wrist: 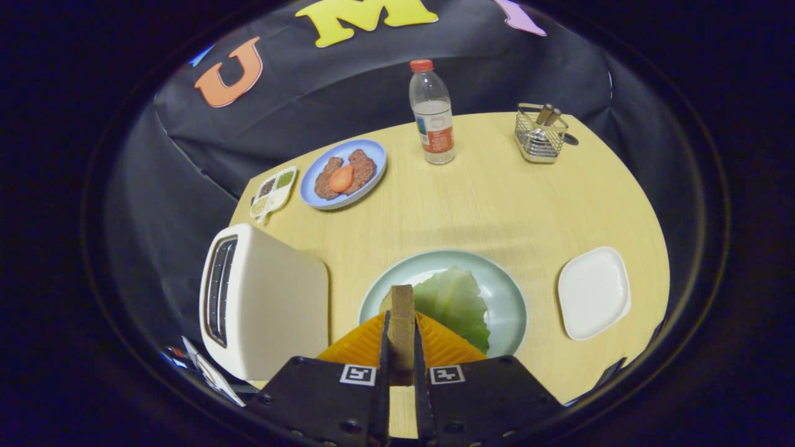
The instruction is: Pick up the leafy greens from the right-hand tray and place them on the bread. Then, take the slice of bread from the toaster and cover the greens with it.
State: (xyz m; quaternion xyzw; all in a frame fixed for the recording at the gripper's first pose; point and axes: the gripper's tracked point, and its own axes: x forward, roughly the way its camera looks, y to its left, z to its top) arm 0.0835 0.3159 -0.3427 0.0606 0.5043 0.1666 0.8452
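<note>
Holding a slice of bread (402,329) edge-on between its fingers, the gripper (402,338) hangs over the near edge of the worktop (497,198), both fingers pressed against the slice's flat faces. Just beyond the tips sits the pale green plate (506,292), and on it the leafy greens (453,304) lie spread over what I take to be the lower bread, which is mostly hidden behind the held slice. The white tray (593,292) at the right side of the worktop is bare, and the toaster (261,301) stands at the left, close beside the plate.

What worries me from here is the slice's stance: it is upright, and to cover the greens it has to come down flat. Let go too early, it could tip onto its edge and slide off the leaf toward the plate's rim. Come down off-centre, it could drag the greens aside or leave them sticking out. The toaster is near enough that a wide swing left could knock it.

The gripper points forward and tilts downward toward the plate, roughly centred on it.
</note>
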